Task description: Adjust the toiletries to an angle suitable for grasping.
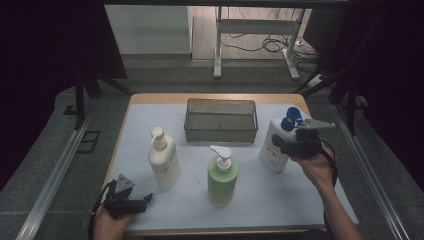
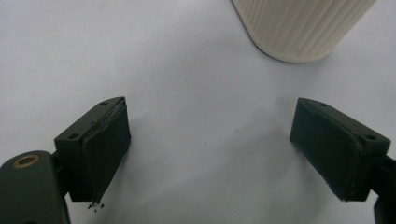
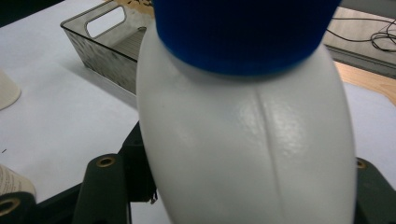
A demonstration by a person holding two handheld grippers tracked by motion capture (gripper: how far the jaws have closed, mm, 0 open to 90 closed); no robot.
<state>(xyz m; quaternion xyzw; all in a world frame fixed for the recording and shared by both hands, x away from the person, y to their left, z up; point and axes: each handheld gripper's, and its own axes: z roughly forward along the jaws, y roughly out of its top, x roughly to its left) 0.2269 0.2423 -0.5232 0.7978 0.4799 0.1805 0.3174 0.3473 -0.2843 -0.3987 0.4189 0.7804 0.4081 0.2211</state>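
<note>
Here, the bench (image 1: 300, 200) carries a wire basket (image 1: 221, 120) at the back, and in front of it three pump bottles stand well apart: a cream bottle (image 1: 164, 161) at left, a green bottle (image 1: 222, 180) in the middle, and a white bottle (image 1: 274, 147) with a blue cap at right. My right gripper (image 1: 290, 145) has its jaws clamped on the white bottle's upper body just below the cap, the bottle tilted a little. My left gripper (image 1: 142, 200) rests at the near left edge, jaws wide apart with nothing between them, the cream bottle near ahead.
</note>
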